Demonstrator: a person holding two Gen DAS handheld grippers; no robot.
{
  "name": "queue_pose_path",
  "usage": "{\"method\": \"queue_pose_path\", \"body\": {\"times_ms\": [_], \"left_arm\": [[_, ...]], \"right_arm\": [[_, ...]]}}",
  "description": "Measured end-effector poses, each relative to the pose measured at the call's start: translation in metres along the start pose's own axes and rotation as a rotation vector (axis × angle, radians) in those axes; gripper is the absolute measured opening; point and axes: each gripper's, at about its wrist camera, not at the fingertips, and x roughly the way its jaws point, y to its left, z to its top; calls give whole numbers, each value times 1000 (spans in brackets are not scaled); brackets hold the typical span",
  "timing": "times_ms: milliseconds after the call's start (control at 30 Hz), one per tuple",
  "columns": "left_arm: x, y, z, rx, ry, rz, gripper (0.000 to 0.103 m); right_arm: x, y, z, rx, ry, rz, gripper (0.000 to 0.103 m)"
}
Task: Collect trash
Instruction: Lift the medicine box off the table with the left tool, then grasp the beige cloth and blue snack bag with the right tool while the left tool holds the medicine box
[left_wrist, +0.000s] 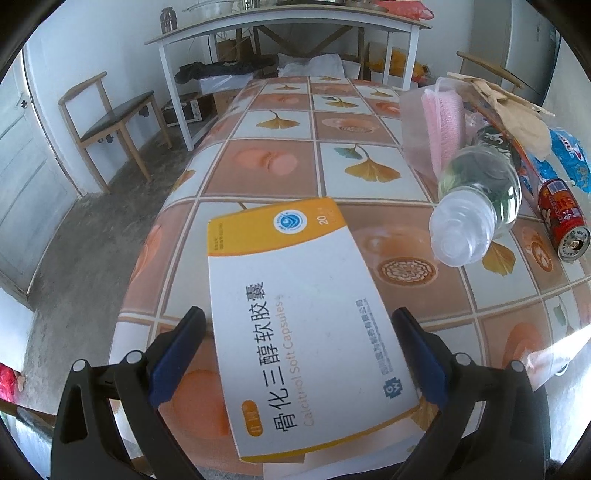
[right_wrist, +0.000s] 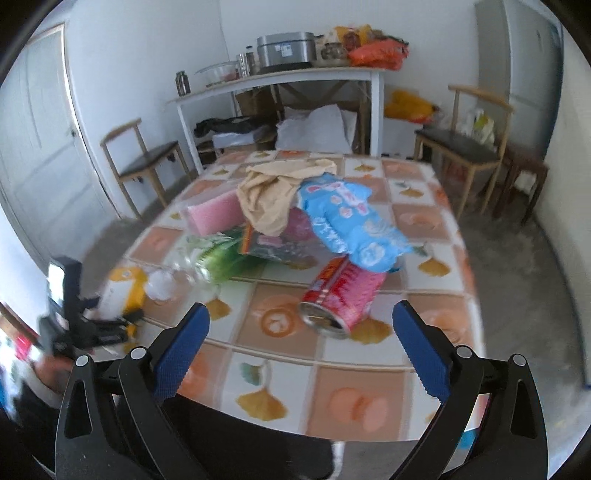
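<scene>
A white and yellow medicine box (left_wrist: 295, 314) lies flat near the table's left front corner, between the fingers of my left gripper (left_wrist: 299, 321). That gripper stands open; a gap shows beside its left pad, while the right pad is close to the box's edge. The box also appears in the right wrist view, (right_wrist: 123, 291). My right gripper (right_wrist: 301, 314) is open and empty above the table's front edge. Just ahead of it a red drink can (right_wrist: 340, 295) lies on its side. Beyond are a clear plastic bottle (left_wrist: 476, 206), a blue wrapper (right_wrist: 351, 221), a bagged pink sponge (right_wrist: 214, 214) and crumpled beige paper (right_wrist: 273, 192).
The table (right_wrist: 280, 369) has a tile-patterned cloth with leaves and peaches. Wooden chairs stand at its left (left_wrist: 110, 122) and right (right_wrist: 465, 147). A white side table (left_wrist: 288, 26) loaded with kitchenware stands against the far wall. A door is on the left.
</scene>
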Motion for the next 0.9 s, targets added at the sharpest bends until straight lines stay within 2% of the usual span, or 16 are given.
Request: {"method": "queue_pose_path", "body": {"times_ms": [133,267,400,567,900], "left_arm": [[-3,3,-1,3,-12,2,89],[-6,11,-1,-19,-25,10,73],[-9,19,-1,-41,-37,-11,72],[-13,23,-1,-63,-47,-28,72],[-24,39,2,-129,-89,-55,72]], "right_arm": [[0,-4,3,-41,8,-35,95],[-2,-9,11,-20,-8,4,95],[1,-9,22,17,14,79,95],[15,-4,34,34,42,127,95],[16,8,70,-22,-28,147,95]]}}
